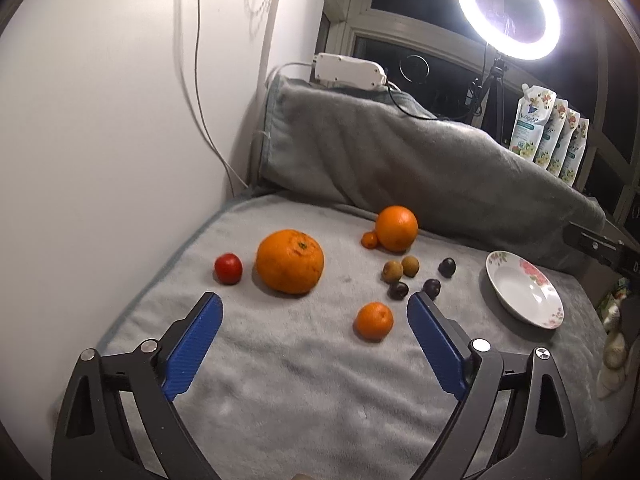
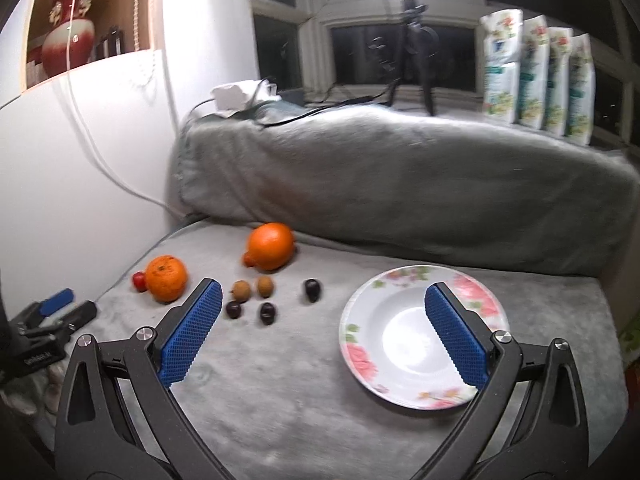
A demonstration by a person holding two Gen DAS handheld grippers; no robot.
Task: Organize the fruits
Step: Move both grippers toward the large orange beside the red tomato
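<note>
left gripper (image 1: 314, 306) jaws wide, empty | right gripper (image 2: 322, 294) jaws wide, empty — plate (image 2: 360, 320) bare

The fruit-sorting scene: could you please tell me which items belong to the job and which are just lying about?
Job: big orange, second orange, small orange, kumquat, tomato, two longans, three plums, plate.

Lying about: ring light, pouches, vase, power strip.

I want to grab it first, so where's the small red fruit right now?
In the left wrist view the small red fruit sits on the grey blanket at the far left of the spread, just left of the big orange.
</note>
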